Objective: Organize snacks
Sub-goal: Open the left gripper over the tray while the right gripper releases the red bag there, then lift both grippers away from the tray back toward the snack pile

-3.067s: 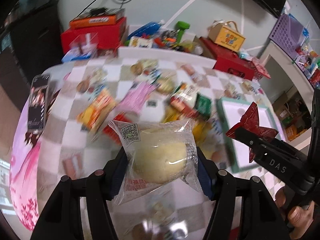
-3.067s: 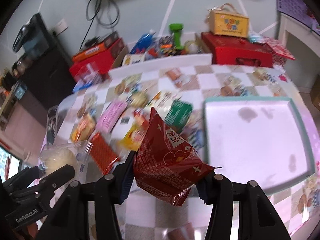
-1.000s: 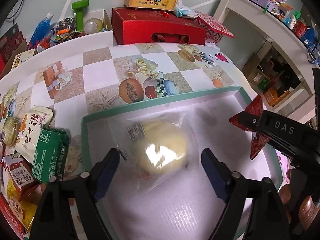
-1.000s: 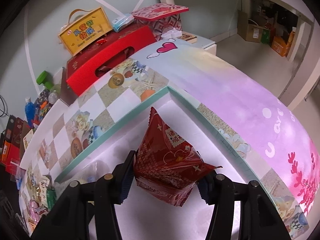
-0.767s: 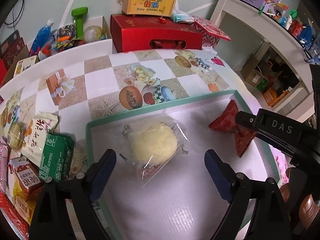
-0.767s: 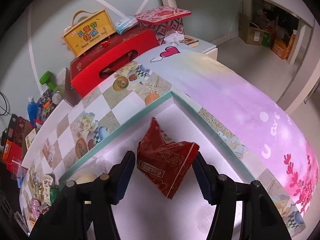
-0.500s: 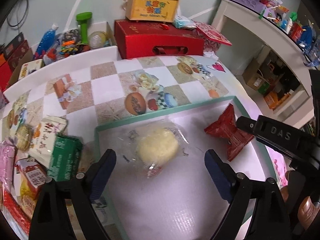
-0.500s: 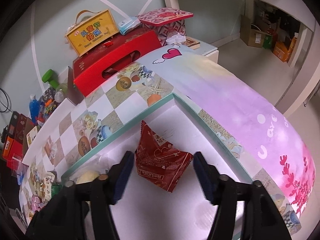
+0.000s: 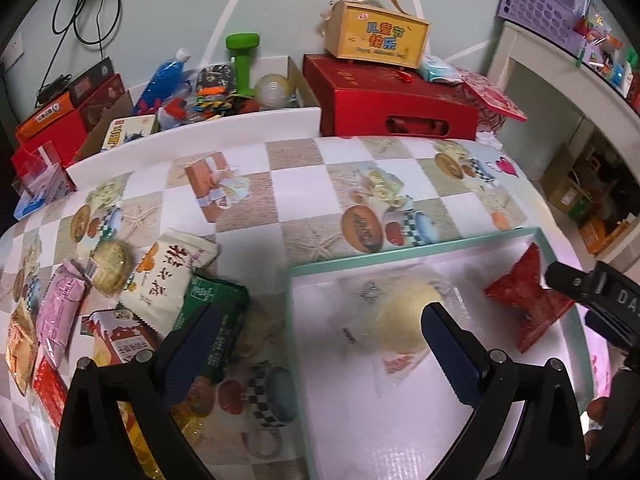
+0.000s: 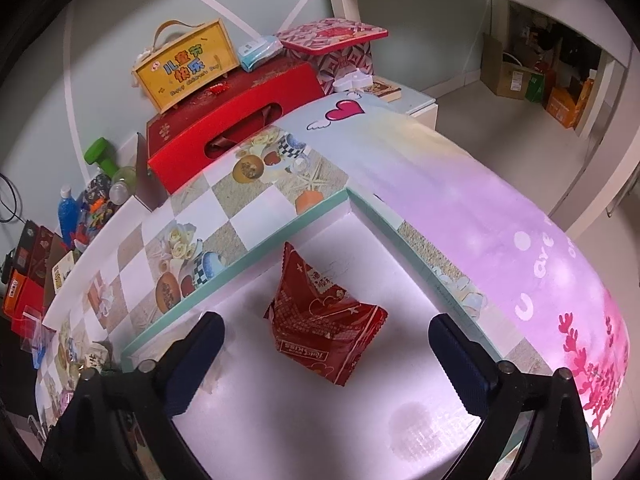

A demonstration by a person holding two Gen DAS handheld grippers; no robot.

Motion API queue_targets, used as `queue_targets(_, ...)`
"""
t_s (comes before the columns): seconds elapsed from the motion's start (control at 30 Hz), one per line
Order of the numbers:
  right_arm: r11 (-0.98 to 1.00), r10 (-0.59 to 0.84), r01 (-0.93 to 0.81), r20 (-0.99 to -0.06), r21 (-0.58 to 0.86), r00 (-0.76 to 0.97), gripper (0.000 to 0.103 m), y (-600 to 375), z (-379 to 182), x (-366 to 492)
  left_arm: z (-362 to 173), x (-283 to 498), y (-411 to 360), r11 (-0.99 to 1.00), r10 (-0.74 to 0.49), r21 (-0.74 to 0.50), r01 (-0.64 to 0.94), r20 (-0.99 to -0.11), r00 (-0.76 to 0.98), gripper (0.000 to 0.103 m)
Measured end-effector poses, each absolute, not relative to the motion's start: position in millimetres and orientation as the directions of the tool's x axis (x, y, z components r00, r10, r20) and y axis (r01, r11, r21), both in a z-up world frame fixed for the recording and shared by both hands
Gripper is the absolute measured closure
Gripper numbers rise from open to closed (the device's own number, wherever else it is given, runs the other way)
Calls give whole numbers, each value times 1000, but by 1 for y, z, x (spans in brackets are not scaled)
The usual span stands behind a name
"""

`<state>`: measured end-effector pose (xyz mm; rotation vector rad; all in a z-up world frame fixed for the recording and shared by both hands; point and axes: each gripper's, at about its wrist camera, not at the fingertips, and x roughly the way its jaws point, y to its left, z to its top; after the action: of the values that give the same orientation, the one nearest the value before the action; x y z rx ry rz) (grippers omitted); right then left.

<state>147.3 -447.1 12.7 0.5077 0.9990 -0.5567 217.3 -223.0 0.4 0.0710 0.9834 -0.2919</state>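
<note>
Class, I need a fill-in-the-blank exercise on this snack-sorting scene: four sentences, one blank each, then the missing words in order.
1. The red snack packet lies inside the ____-rimmed tray.
2. The wrapped bun lies in the tray, to the ____ of the red packet in the left wrist view.
3. The right gripper is ____.
4. The left gripper holds ____.

Missing words: green; left; open; nothing

Both views are evenly lit by soft indoor light. Strong fisheye bending curves the checked counter (image 9: 304, 184) and walls, with black vignette in the corners. The white glossy tray with mint-green rim (image 10: 256, 248) shows pale glare and a pinkish cast. The clear-wrapped yellow bun (image 9: 400, 320) looks smeared by blur. The red foil snack packet (image 10: 320, 320) is sharp, casting faint shadow.
</note>
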Motion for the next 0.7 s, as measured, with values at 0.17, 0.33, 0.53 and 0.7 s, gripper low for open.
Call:
queue_targets(0.17, 766, -210, 628, -872, 135, 443, 0, -443, 16, 149, -1, 217, -221, 960, -207, -70, 271, -828, 520, 2)
queue_targets(0.33, 774, -209, 606, -831, 180, 515, 0, -437, 27, 146, 4, 211, -221, 958, -192, -31, 284, -805, 561, 2)
queue_targets(0.53, 798, -213, 572, -799, 190, 563, 0, -418, 39, 139, 16, 203, -207, 962, -199, -44, 269, -786, 585, 2)
queue_targets(0.7, 808, -190, 557, -810, 191, 554, 0, -402, 32, 130, 24, 190, -190, 967, -189, -36, 254, -771, 608, 2)
